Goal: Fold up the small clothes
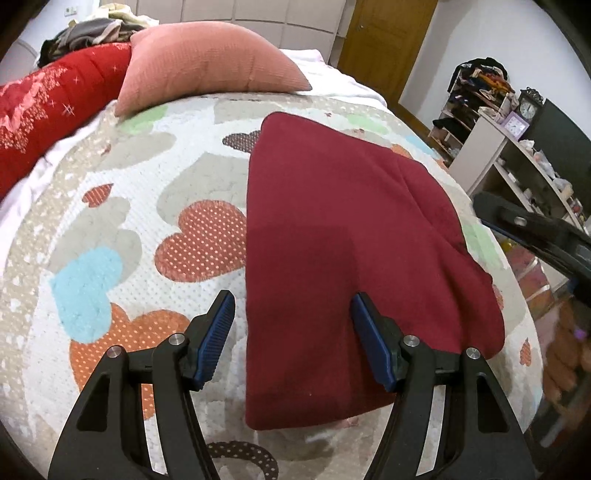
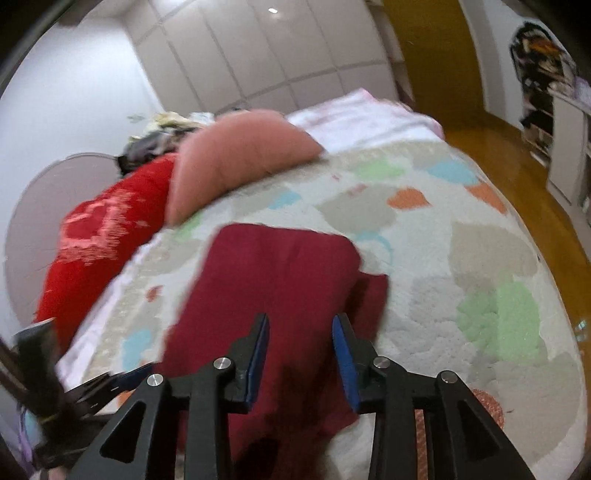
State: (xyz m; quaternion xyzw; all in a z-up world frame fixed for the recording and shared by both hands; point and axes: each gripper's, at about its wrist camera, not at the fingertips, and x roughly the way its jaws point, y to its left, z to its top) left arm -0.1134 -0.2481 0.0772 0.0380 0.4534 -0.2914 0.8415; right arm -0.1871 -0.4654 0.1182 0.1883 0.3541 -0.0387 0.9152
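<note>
Folded maroon garment (image 1: 343, 240) flat on heart-patterned bedspread (image 1: 122, 229)

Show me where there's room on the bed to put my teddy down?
Bare quilt lies left of the dark red garment, below the pink pillow. More lies bare on the garment's other side, toward the wooden floor. It's crowded by the red blanket and clothes pile.

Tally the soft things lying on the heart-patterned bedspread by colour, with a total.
Dark red folded garment: 1
Pink pillow: 1
Bright red quilt: 1
Total: 3
</note>
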